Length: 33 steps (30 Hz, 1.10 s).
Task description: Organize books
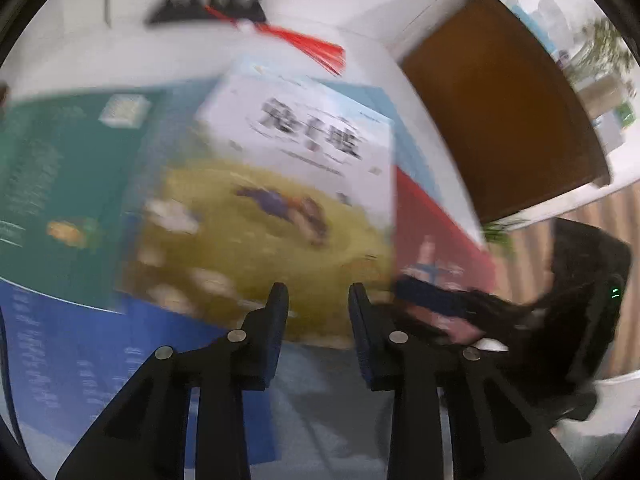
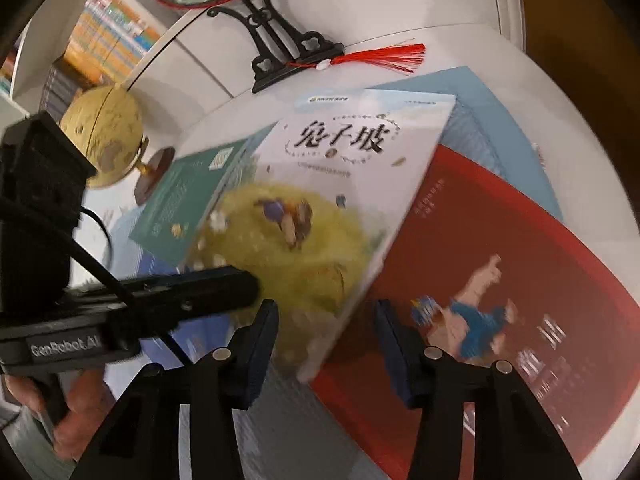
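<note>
Nearest the lens, the right gripper (image 2: pixel 326 320) straddles the near corner of the yellow-and-white book (image 2: pixel 320 200), fingers parted, pads seemingly not yet pressing; the left gripper (image 1: pixel 318 304) hovers released over its near edge. The book lies atop a red book (image 2: pixel 500 260) and a green book (image 2: pixel 184 200) on the white counter (image 2: pixel 580 128). Squaring it before clamping looks wisest. Only the right view shows the far globe (image 2: pixel 106 136).
</note>
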Tool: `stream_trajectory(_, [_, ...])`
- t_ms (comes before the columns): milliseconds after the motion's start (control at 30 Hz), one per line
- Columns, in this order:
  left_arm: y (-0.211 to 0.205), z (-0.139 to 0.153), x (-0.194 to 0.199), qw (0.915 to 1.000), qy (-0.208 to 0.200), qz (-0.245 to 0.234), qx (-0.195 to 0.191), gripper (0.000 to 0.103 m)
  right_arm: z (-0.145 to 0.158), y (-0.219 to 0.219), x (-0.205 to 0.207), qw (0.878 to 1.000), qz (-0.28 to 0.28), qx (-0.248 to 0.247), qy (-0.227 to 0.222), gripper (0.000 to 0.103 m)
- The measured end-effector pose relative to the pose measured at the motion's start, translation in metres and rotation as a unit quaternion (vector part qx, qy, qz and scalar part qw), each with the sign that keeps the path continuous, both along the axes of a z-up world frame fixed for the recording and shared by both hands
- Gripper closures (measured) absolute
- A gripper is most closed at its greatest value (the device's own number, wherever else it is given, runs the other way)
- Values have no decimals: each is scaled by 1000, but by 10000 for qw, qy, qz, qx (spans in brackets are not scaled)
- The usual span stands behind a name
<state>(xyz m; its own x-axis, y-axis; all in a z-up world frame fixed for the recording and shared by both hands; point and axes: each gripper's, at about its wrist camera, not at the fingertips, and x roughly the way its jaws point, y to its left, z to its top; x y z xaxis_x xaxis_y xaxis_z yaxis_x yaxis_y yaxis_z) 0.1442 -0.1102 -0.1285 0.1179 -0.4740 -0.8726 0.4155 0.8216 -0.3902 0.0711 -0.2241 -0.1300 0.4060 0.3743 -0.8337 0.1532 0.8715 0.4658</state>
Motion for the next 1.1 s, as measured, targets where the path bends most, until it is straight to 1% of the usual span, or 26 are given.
stream_trajectory(33, [7,6,7,9994,-209,219,148,72,0,-4,-1,9999,-150,-31,60,54])
stream_trajectory(67, [13,9,15,9989,-268,360,151,70,0,-11,1,9993,-352,-32,132,52])
stream_trajectory(100, [17,12,25,9984,-298,472,112,65,-1,-14,2,9989,-444,-9,155,48])
stream_trajectory(133, [20,11,40,9979,-312,559,127,61,-1,-17,6,9985,-521,-8,181,46])
stream_trajectory(233, [13,-1,69,9981,-208,506,300,61,0,-12,19,9982,-576,-103,117,46])
stream_trajectory(300, [4,-12,79,9968,-284,496,568,61,1,-3,24,9983,-515,-268,35,46])
stream_trajectory(367, [1,-23,85,9965,-175,418,697,60,0,7,29,9980,-449,-441,35,46])
stream_trajectory(400, [1,-23,85,9970,-238,408,614,56,1,10,30,9977,-438,-511,3,46])
stream_trajectory(433, [2,-23,86,9973,-210,404,568,55,0,13,31,9978,-405,-529,-4,46])
stream_trajectory(500, [3,-24,83,9981,-149,373,465,55,0,18,32,9976,-347,-602,-57,46])
stream_trajectory(567, [5,-22,79,9991,-41,310,278,55,-1,19,31,9968,-289,-747,-84,44])
stream_trajectory(633, [15,-18,69,9994,161,287,-91,55,-1,15,26,9957,-264,-878,-91,44])
stream_trajectory(700, [27,-10,48,9979,256,342,-495,55,-1,6,19,9974,-200,-689,-91,43])
stream_trajectory(767, [39,-2,24,9955,269,401,-815,55,-1,0,8,9990,-73,-432,-33,43])
stream_trajectory(833, [54,7,-14,9928,318,449,-1060,55,3,4,-10,9992,156,-378,-5,43])
stream_trajectory(900, [67,7,-46,9922,376,482,-1090,55,8,15,-33,9984,358,-432,-22,43])
stream_trajectory(933, [77,6,-71,9924,403,502,-1045,55,11,24,-48,9979,470,-436,-2,43])
stream_trajectory(1000, [93,1,-106,9924,509,566,-969,55,13,39,-74,9975,604,-371,45,43])
stream_trajectory(1033, [105,-4,-129,9925,592,639,-863,56,13,46,-87,9974,636,-326,76,43])
stream_trajectory(1100, [122,-16,-159,9921,694,772,-703,57,8,62,-112,9968,712,-281,223,43])
